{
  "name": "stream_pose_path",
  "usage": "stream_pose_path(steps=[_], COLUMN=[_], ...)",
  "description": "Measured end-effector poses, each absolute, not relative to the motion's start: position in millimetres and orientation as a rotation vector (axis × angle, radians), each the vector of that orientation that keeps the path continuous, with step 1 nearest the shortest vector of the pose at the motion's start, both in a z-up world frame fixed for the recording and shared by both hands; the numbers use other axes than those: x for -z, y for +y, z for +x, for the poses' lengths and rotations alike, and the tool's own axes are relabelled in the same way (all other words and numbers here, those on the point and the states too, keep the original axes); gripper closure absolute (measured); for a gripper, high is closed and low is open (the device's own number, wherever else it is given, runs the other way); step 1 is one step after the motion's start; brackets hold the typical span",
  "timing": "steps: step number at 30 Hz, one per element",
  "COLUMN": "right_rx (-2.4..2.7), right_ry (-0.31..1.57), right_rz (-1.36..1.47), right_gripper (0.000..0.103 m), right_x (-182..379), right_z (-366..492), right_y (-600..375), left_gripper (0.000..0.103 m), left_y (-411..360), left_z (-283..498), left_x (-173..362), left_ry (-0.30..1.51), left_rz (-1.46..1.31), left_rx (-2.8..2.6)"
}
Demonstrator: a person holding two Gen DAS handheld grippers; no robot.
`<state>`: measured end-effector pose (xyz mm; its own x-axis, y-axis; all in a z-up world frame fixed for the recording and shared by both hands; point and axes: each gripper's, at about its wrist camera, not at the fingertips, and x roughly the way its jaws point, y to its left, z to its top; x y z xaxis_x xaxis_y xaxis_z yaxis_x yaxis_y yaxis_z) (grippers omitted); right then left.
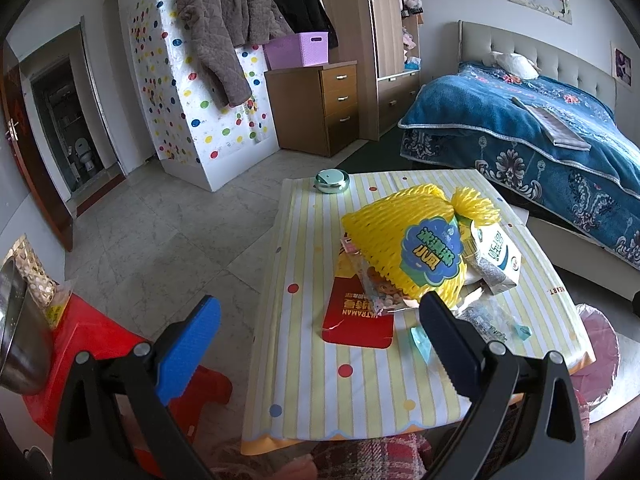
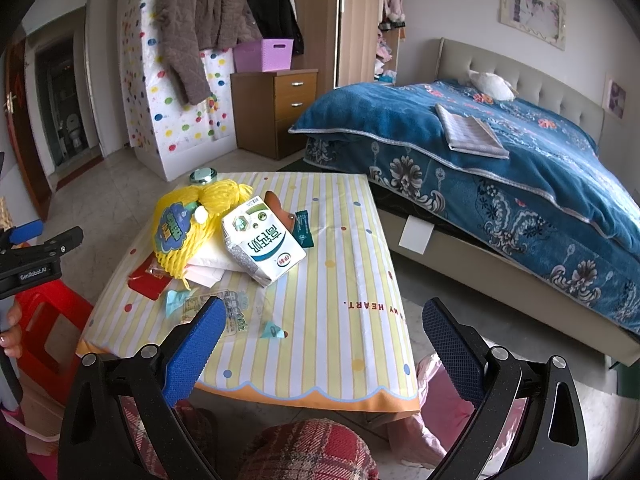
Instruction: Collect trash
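Left wrist view: red packet (image 1: 357,322) reads "ULTRAMAN", inverted; yellow foam net (image 1: 404,240) tops the trash pile mid-table (image 1: 320,392). Left gripper (image 1: 320,320) hovers at the near edge, fingers spread, empty.

Right wrist view: milk carton (image 2: 264,242) bears Chinese print; tablecloth reads "MY HEART". Right gripper (image 2: 324,330) is held above the table's near edge, fingers apart, empty.

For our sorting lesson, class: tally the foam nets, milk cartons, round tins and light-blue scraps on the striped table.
Foam nets: 1
Milk cartons: 1
Round tins: 1
Light-blue scraps: 2
Total: 5
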<state>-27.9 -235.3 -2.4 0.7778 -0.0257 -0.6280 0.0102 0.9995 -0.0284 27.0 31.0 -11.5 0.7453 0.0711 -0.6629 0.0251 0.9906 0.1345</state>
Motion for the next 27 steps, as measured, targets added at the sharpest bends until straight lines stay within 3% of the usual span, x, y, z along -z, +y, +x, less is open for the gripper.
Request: stream_pose_path(steps=[12, 23, 26, 27], right_rx=[-0.063, 0.016, -0.004, -0.004], right_ry=[0.555, 0.719, 0.710, 0.711], right_rz=[0.095, 0.046, 0.047, 0.044], right_gripper=[0.005, 0.007, 0.015, 0.038], right_x=[12.0, 31.2, 33.6, 34.5], right_z=[-15.3, 4.3, 6.8, 8.5], right_y=[-245.7, -243.0, -245.9, -246.8], left_gripper=[0.006, 0.006, 0.007, 0.006], left_y=[14.8, -22.0, -32.4, -35.4], left_z=[52.4, 81.8, 90.6, 93.7], left_x=[30.9, 52.8, 60.3, 63.7], left_ry=[0.758, 0.764, 0.773, 0.777], left_rz=[0.174, 0.207, 0.202, 0.202], left_rx=[0.083, 0.153, 0.194, 0.201])
